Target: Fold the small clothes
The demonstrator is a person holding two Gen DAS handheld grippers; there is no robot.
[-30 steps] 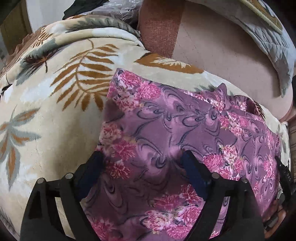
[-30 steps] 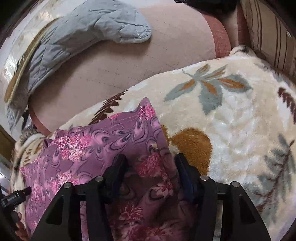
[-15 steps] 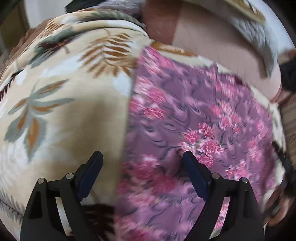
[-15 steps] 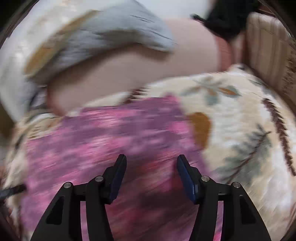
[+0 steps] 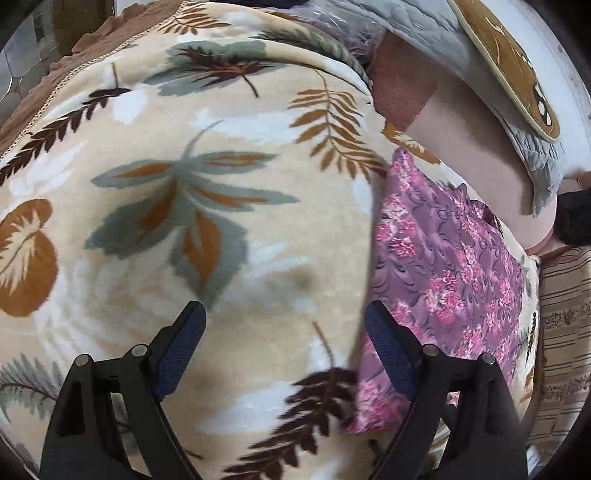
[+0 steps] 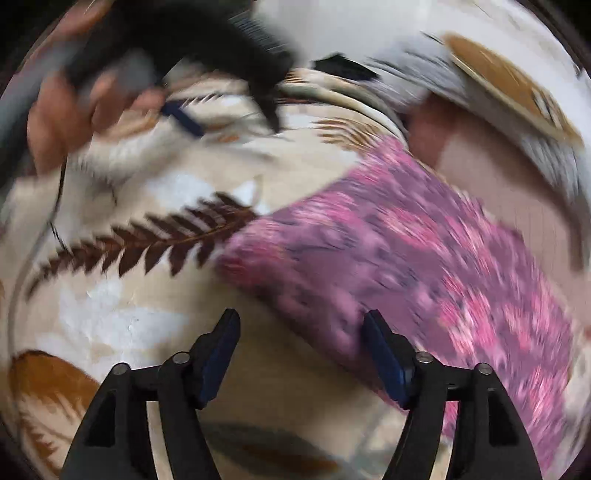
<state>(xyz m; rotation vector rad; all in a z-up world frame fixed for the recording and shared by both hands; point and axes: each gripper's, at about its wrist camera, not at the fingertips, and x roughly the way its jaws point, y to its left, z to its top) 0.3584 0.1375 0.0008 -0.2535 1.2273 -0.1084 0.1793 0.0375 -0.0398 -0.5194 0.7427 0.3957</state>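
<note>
Change: both my jaws, over the purple floral garment (image 5: 443, 258) a second ago, have swung off to its left; fold apparently laid, garment released. It lies flat on the cream leaf-print plush blanket (image 5: 184, 221), right of both. Left gripper (image 5: 284, 332): jaws open, empty. Right gripper (image 6: 301, 343): jaws open, empty, picture blurred. Room: grey quilted cover (image 5: 424, 33), pink upholstery (image 5: 480, 147) behind.

Soft even light, right view motion-blurred

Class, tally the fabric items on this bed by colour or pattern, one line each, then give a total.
Purple floral garment: 1
Cream leaf-print blanket: 1
Grey quilt: 1
Total: 3
</note>
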